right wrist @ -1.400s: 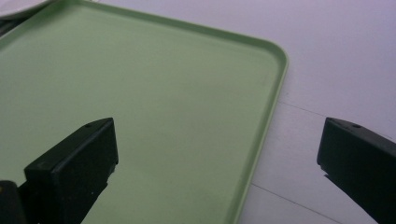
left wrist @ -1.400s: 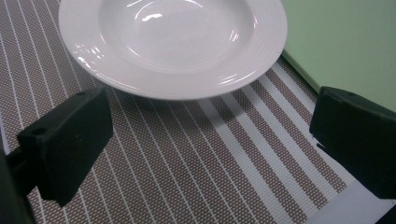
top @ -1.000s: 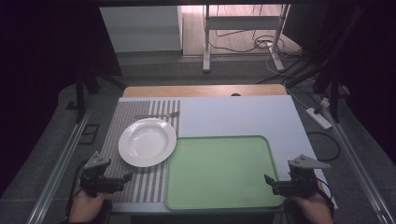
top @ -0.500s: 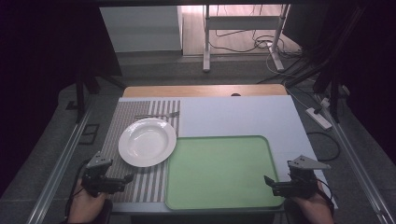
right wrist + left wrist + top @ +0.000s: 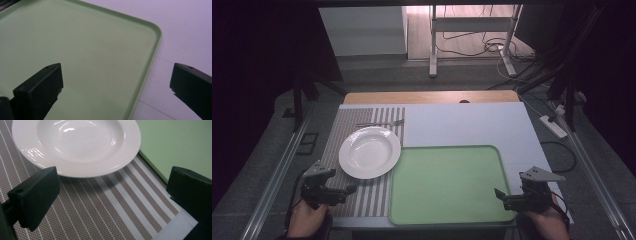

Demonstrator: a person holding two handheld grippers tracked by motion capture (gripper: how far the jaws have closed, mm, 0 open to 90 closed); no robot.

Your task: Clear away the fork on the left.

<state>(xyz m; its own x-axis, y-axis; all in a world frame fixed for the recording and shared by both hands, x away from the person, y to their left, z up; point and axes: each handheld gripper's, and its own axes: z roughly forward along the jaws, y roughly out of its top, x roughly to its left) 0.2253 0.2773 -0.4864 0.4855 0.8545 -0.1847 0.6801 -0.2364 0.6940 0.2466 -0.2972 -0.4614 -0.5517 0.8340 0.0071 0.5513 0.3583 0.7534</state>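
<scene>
The left claw (image 5: 351, 189) hovers low over the near end of the striped placemat (image 5: 362, 197), jaws spread wide and holding nothing. Its own view looks between the jaws at the white plate (image 5: 77, 145), which sits on the placemat just ahead of the claw, its rim close to the edge of the green tray (image 5: 180, 142). In the high view the plate (image 5: 370, 151) slightly overlaps the tray's left rim (image 5: 393, 165), and a fork (image 5: 381, 123) lies on the placemat beyond it.

The right claw (image 5: 498, 195) rests at the tray's near right corner, jaws equally wide apart and empty; in its view one jaw hangs over the tray (image 5: 75, 50), the other over the pale table (image 5: 180, 30). No brand, label or writing is readable on anything.
</scene>
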